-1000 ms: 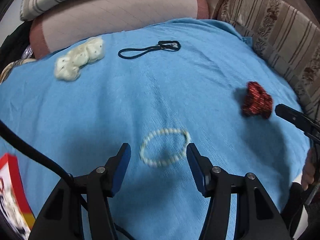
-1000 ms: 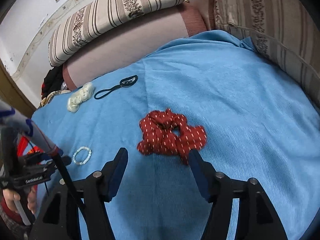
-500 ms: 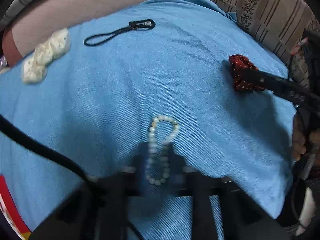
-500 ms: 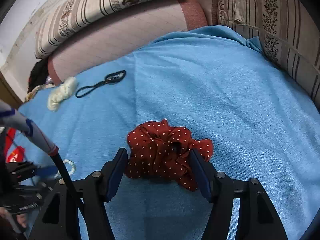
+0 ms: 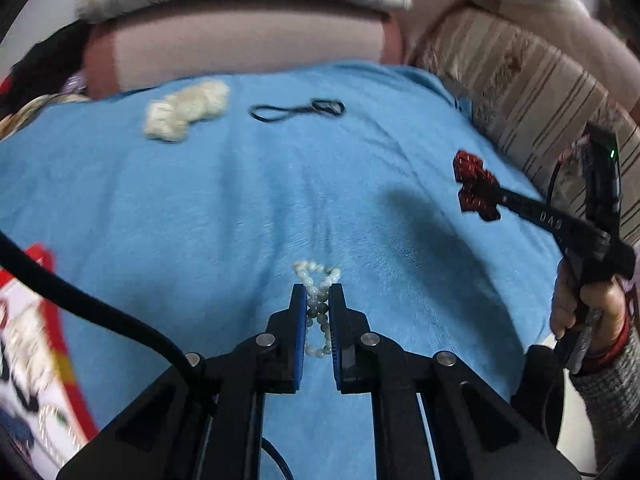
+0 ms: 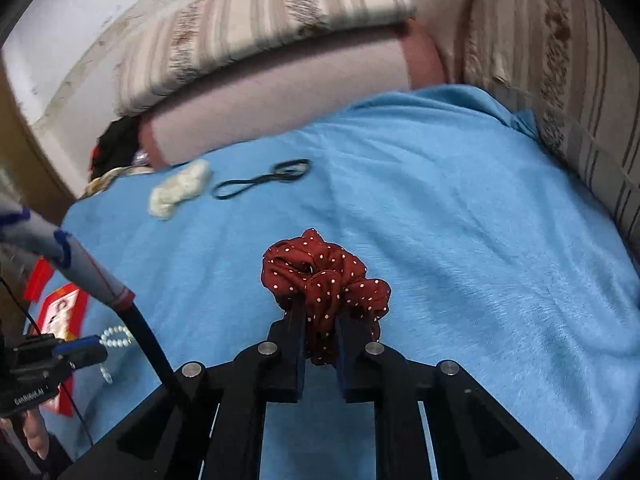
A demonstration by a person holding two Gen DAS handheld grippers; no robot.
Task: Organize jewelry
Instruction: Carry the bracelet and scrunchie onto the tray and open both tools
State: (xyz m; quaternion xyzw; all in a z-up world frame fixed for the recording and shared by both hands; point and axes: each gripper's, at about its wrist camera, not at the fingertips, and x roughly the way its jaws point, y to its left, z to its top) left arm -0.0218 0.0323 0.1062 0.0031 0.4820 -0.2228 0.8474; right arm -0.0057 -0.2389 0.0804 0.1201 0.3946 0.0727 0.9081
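The bead bracelet (image 5: 318, 308) is pinched between the fingers of the left tongs (image 5: 318, 300), squeezed into a narrow figure-eight, with its far loop sticking out past the tips over the blue blanket (image 5: 200, 208) and its near loop hanging in the gap behind them. Well to the right of the bracelet, the red dotted scrunchie (image 6: 324, 280) is clamped in the right tongs (image 6: 322, 320), its ruffled bulk bunched above and ahead of the fingers; whether it is clear of the blanket or brushing it I cannot tell. Far beyond the bracelet, near the pink cushion (image 5: 240, 52), lie a cream scrunchie (image 5: 186, 114) and, just to its right, a black hair tie (image 5: 298, 111), both loose on the blanket and apart from each other. To the left of the bracelet, at the blanket's edge, a red-bordered box (image 5: 36, 344) shows, blurred, with its contents hard to read. The step in hand looks like the pick-up stage: both pieces are gripped and ready to be carried. The next move likely calls for lifting each one without loosening the hold and bringing it to wherever the pieces are being gathered, perhaps the box, though the pictures do not settle that. The bracelet is thin and slippery, so a steady squeeze matters; the soft scrunchie could snag or drag if carried too low.
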